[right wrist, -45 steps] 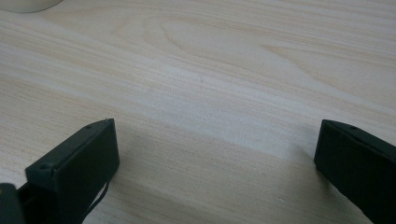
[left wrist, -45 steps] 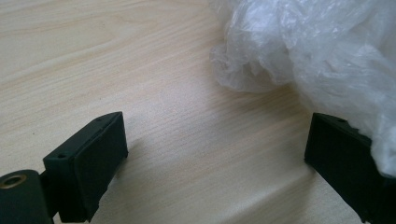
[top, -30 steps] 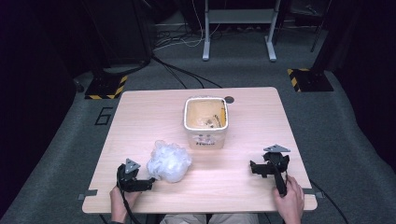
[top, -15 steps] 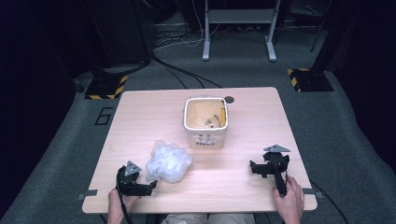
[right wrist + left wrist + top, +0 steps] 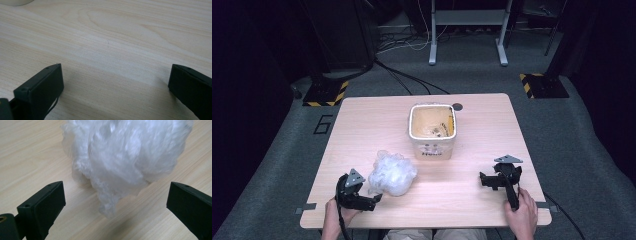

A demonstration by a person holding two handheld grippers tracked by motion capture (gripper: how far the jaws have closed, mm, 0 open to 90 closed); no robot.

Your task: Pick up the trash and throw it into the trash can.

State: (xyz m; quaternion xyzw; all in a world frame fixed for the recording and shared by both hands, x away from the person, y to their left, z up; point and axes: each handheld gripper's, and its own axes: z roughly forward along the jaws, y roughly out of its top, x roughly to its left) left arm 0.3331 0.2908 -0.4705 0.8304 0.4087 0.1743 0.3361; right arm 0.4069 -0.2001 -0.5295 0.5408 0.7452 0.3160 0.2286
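A crumpled clear plastic bag (image 5: 392,173) lies on the wooden table (image 5: 472,200), left of centre near the front. My left gripper (image 5: 376,198) sits just in front and left of it, open, jaws wide apart and pointing right. In the left gripper view the bag (image 5: 125,157) bulges just beyond the open jaws without touching them. A cream square bin (image 5: 432,130) stands at the table's middle, with scraps inside. My right gripper (image 5: 484,180) rests open at the front right, pointing left, with bare wood (image 5: 112,50) between its jaws.
A small dark round spot (image 5: 457,106) marks the table behind the bin. Floor cables, a metal stand's legs (image 5: 467,30) and yellow-black striped bases (image 5: 539,82) lie beyond the far edge. A corner of the bin (image 5: 15,2) peeks in at the top left of the right gripper view.
My left gripper has slid a little toward the front edge and turned its jaws more toward the bag. The right gripper and the bag have stayed put.
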